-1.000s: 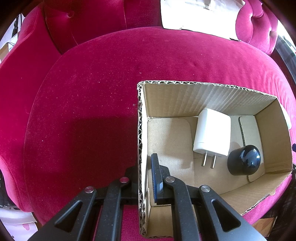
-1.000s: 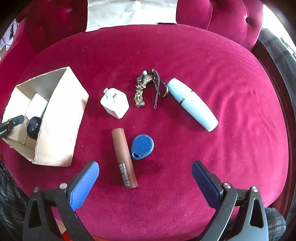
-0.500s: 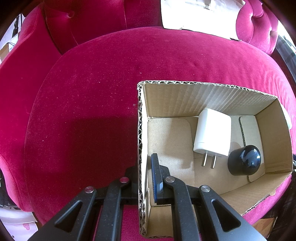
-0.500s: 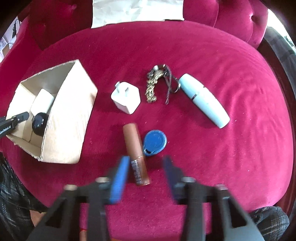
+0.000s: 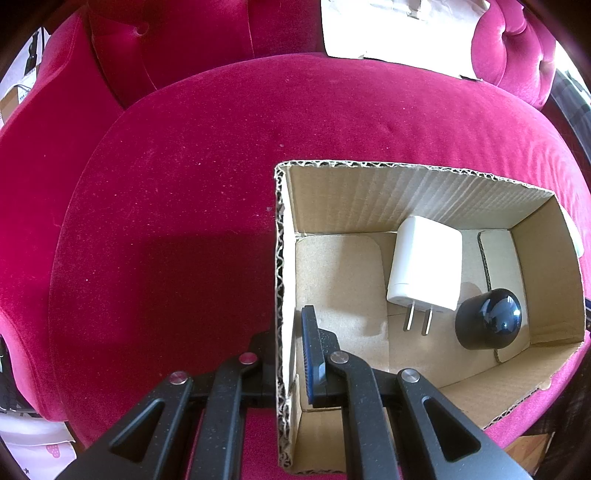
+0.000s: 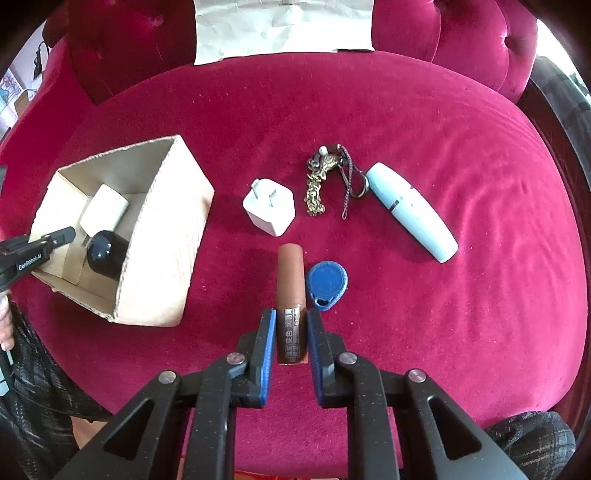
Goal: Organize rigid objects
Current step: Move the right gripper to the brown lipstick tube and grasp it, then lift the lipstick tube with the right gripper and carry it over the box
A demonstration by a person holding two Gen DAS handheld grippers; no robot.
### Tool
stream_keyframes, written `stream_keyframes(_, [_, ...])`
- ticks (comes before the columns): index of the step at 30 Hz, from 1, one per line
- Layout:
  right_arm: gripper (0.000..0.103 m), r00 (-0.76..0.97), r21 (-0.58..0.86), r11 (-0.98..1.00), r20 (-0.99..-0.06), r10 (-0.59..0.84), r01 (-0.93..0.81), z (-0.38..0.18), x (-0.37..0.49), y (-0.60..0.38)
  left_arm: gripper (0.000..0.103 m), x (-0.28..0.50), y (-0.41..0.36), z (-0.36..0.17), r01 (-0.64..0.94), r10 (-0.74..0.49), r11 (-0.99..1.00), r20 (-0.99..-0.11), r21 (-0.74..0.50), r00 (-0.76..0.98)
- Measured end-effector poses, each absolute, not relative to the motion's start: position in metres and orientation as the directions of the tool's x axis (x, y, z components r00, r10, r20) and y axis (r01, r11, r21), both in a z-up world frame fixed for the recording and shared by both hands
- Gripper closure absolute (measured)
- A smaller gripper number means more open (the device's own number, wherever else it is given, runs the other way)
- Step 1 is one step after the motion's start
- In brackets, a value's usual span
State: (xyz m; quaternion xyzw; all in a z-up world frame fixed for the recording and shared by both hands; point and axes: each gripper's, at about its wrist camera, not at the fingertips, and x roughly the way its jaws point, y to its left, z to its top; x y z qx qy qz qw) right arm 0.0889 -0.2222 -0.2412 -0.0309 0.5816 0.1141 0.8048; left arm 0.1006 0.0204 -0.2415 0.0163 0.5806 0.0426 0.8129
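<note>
A cardboard box sits on a red velvet seat. Inside lie a white charger and a black round-topped object. My left gripper is shut on the box's left wall, one finger inside, one outside. My right gripper is shut on the lower end of a brown tube lying on the seat. Next to the tube lies a blue key fob.
On the seat beyond the tube lie a second white charger, a brass keychain with a cord and a pale blue oval case. A white sheet leans on the backrest.
My right gripper moved forward and down to the brown tube and closed from wide open onto its lower end. The left gripper and the box have not moved.
</note>
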Motion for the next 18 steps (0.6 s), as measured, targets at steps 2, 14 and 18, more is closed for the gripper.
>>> stream_keyframes(2, [0.086,0.302,0.086,0.972,-0.941,0.151,-0.218,-0.235,0.091,-0.225,0.094,0.101,0.02,-0.241,-0.05,0.088,0.996,-0.942,0.076,0.323])
stream_keyframes(14, [0.086,0.347,0.087,0.966,-0.922,0.171,-0.244,-0.189,0.091,-0.214,0.094,0.101,0.021,-0.241,-0.05,0.086,0.996,-0.942,0.074,0.324])
stream_keyframes(18, [0.086,0.364,0.083,0.961,-0.914,0.179,-0.264,-0.176,0.091,-0.203,0.095,0.102,0.023,-0.241,-0.05,0.083,0.996,-0.943,0.07,0.323])
